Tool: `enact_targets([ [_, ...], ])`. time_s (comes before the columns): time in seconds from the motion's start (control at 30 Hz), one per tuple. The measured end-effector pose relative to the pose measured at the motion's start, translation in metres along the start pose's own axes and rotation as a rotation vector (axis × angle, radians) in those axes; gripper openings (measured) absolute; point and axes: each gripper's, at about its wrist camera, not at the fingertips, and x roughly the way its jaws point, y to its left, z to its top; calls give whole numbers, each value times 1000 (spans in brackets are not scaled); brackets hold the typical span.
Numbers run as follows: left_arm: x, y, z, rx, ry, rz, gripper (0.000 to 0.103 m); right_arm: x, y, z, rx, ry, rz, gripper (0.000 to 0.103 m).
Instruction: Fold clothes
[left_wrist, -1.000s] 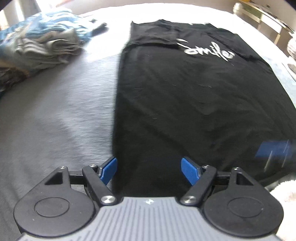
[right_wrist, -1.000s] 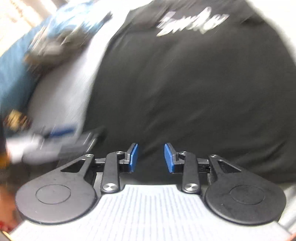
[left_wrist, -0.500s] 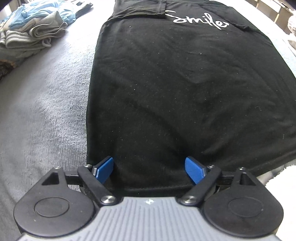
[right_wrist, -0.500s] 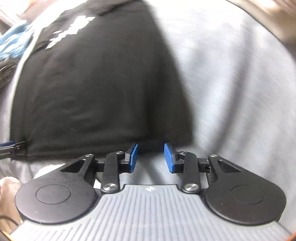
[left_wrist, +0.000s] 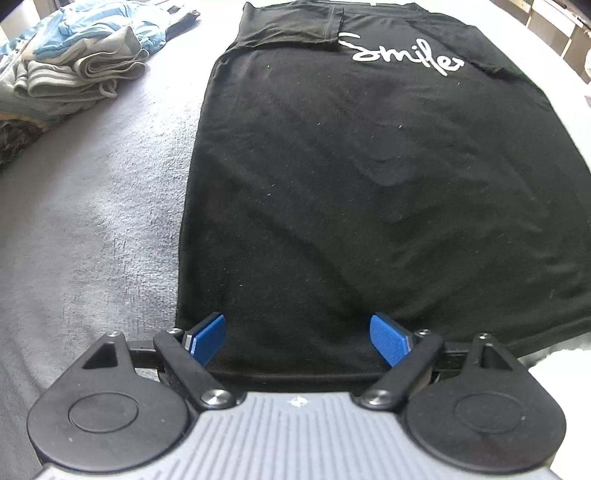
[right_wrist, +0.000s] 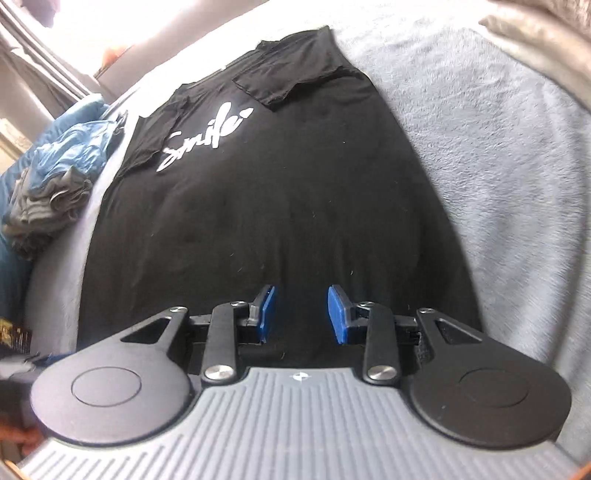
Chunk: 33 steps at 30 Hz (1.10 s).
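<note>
A: T-shirt (left_wrist: 369, 184) front and centre, folks — black, white "Smile" script (left_wrist: 404, 55) up at one o'clock from our left wrist camera, lying flat on the grey fleece blanket (left_wrist: 92, 221).

B: And we see both sleeves turned in over the chest; the left sleeve (left_wrist: 291, 24) lies folded at twelve o'clock, just touching the start of the script.

A: Our left gripper (left_wrist: 298, 339) is right at the hem, at six o'clock. Blue pads (left_wrist: 207, 338) spread wide, nothing between them but the cloth lying beneath. Released, we'd say.

B: Agreed. Whether those tips touch the fabric, we cannot tell. The near left corner of the hem sits just outside the left pad, at seven o'clock.

A: Over to the right wrist camera: our right gripper (right_wrist: 302, 314) is above the hem too, jaws parted with a narrower gap, gripping nothing.

B: From here the shirt runs away towards eleven o'clock, and the right sleeve (right_wrist: 295, 79) is folded in at twelve. Bare blanket fills everything from one to four o'clock.

A: And off the shirt's left side, well apart from it, a pile of folded clothes (left_wrist: 77, 66) — greys and light blues — at ten o'clock in the left view.

B: Same pile at nine o'clock in ours, edge of the bed.
</note>
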Motion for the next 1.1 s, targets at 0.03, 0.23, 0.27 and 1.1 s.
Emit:
enact_targets([
  [0.03, 0, -1, 0, -4, 5, -6, 87, 6, -7, 0, 3, -1, -34, 30],
  [0.23, 13, -15, 11, -7, 58, 8, 88, -15, -40, -20, 104, -10, -221, 17],
  [0.27, 15, -17, 11, -4, 60, 18, 89, -21, -39, -23, 101, -2, -249, 17],
  [1.1, 24, -14, 7, -67, 76, 24, 103, -15, 103, -21, -186, 28, -192, 85],
])
